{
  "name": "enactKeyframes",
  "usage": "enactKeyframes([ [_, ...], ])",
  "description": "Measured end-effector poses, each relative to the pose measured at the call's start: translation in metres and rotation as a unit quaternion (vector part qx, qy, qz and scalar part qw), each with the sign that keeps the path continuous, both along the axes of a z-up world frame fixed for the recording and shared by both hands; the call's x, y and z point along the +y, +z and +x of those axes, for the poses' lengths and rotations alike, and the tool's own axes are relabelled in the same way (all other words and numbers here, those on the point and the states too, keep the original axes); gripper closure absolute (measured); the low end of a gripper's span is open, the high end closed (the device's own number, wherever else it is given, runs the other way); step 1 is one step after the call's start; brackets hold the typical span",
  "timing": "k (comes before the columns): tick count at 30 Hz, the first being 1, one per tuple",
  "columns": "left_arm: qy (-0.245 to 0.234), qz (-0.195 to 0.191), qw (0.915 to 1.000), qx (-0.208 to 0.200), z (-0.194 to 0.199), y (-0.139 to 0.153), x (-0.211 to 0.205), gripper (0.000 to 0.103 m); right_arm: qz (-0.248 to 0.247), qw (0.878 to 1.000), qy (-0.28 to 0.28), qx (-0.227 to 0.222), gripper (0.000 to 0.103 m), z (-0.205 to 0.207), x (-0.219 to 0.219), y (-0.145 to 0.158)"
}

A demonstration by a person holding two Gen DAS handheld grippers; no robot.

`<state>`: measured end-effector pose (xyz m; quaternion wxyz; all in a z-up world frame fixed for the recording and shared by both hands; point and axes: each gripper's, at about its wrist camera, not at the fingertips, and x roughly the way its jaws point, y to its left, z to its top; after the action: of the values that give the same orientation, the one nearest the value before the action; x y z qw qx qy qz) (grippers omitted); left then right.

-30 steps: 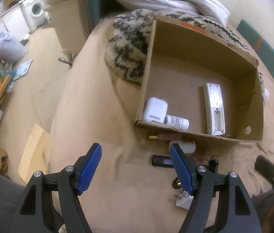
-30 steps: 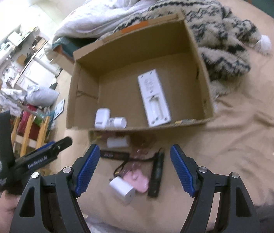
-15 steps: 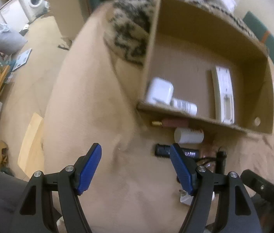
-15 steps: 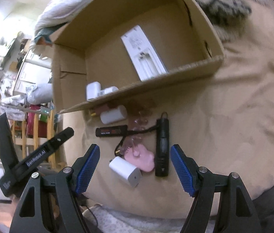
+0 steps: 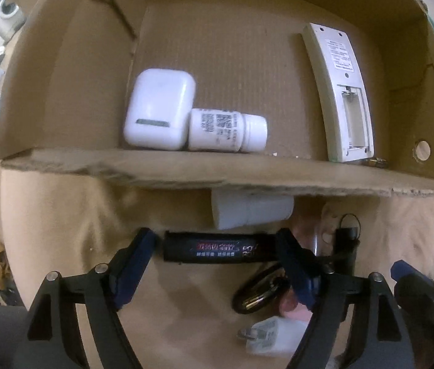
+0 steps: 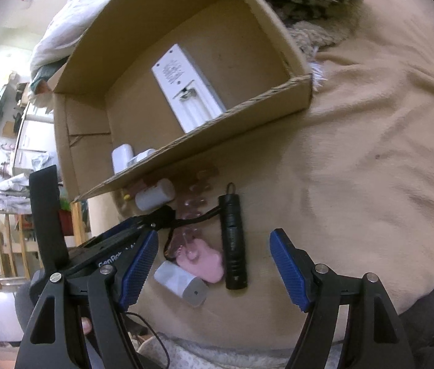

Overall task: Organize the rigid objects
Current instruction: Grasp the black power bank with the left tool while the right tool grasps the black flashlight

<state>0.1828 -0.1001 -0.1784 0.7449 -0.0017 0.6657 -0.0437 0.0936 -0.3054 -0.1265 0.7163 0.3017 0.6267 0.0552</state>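
1. Left claw (image 5: 213, 247) points down over the tan blanket (image 5: 63, 230) on the bed, and the black stick with the printed label (image 5: 217, 250) lies crosswise right between its blue pads (image 5: 135, 261). Jaws are opening; the pads don't look like they're pressing on it, so it's released.
2. Right claw (image 6: 213, 264) is spread wide, holding nothing. Between its pads on the blanket: a black flashlight (image 6: 232, 240) with a cord, a pink charm (image 6: 201, 261) just left of it, and a white adapter (image 6: 181, 283) nearest the camera.
3. A white bottle (image 5: 252, 212) lies on its side just beyond the black stick, tucked against the near wall of the cardboard box (image 5: 186, 169).
4. Inside the box: a white earbud case (image 5: 158, 113) at the near left, a small white pill bottle (image 5: 227, 130) touching its right side, and a white remote (image 5: 339, 92) face down at the right, its battery bay uncovered.
5. A keyring (image 5: 260, 292) sits near the left claw's right pad.
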Motion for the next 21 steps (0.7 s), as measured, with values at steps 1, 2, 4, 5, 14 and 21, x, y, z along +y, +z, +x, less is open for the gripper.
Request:
enactKeyframes([
  [1, -0.001, 0.000, 1.0000, 0.000, 0.000, -0.001, -0.001, 0.022, 0.000, 1.000, 0.001, 0.003, 0.024, 0.001, 0.001, -0.002],
  [2, -0.002, 0.000, 1.0000, 0.000, 0.000, -0.002, -0.002, 0.021, 0.002, 1.000, 0.002, 0.008, 0.024, 0.002, 0.002, -0.005],
  [4, -0.005, -0.001, 1.0000, 0.000, 0.000, -0.003, -0.003, 0.020, -0.010, 1.000, 0.010, 0.016, 0.024, 0.005, 0.006, -0.009],
  [5, -0.007, 0.001, 1.0000, 0.001, 0.000, -0.004, -0.004, 0.020, -0.023, 0.999, 0.015, 0.018, 0.024, 0.007, 0.008, -0.010],
  [14, -0.002, -0.012, 0.9999, 0.000, 0.009, -0.008, -0.002, 0.025, -0.118, 0.988, 0.096, 0.036, 0.060, 0.015, 0.045, -0.027],
  [21, 0.034, -0.005, 0.9994, -0.007, 0.006, -0.006, 0.027, 0.025, -0.161, 0.977, 0.138, 0.017, 0.082, 0.023, 0.066, -0.029],
])
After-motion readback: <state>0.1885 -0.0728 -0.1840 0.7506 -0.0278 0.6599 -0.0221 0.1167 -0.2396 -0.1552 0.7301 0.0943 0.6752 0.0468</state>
